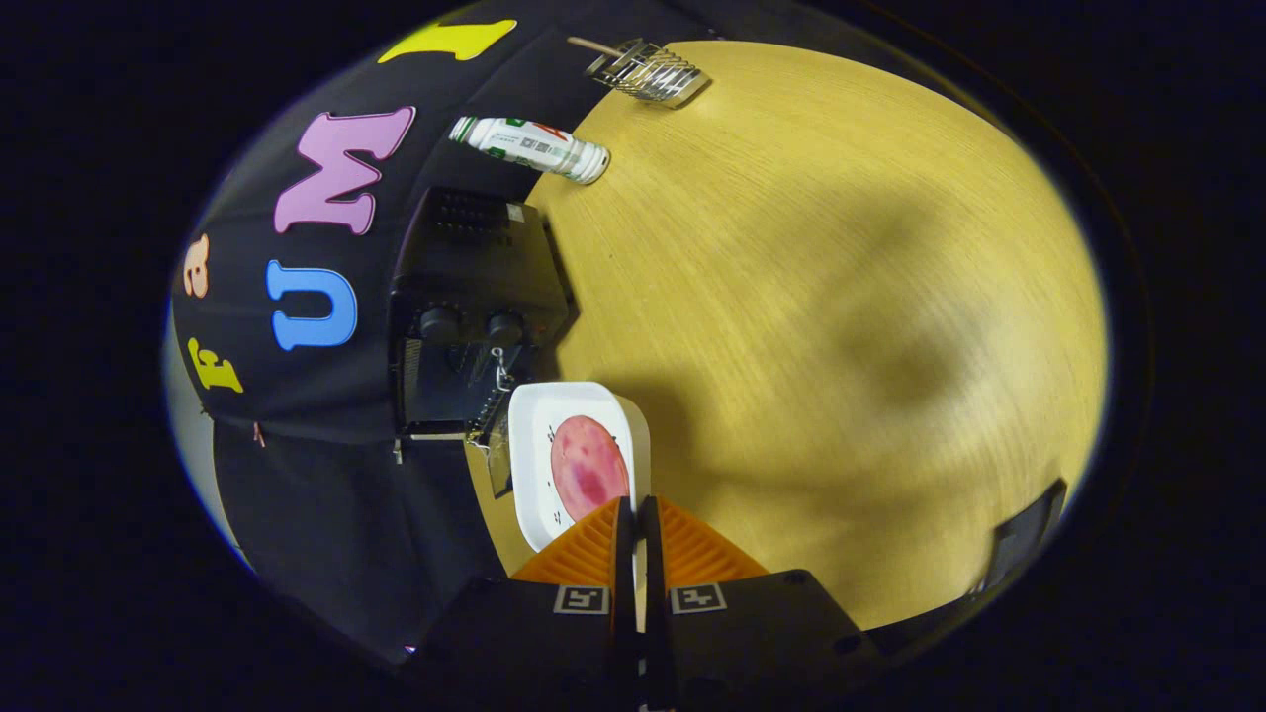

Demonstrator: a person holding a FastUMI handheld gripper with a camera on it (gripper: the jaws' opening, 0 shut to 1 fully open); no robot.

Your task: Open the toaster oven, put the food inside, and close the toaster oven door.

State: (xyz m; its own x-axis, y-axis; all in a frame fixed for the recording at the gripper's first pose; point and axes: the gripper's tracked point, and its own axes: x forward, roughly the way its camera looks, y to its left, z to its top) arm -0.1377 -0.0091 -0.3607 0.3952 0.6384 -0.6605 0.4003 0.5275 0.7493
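Your gripper (638,509) has its two fingers pressed nearly together, pinching the near rim of a white plate (539,465) so it can be carried level. On the plate lies a round pink slice of food (588,468), just ahead of the fingertips. Beyond it sits the black toaster oven (475,297), door apparently open, so the plate is lined up to go in. A white bottle (529,148) and a wire rack (648,71) lie well apart on the wooden table (841,297).

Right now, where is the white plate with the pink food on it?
In the gripper view, the white plate is pinched at its edge by the hand-held gripper, just in front of the black toaster oven and above the wooden table.
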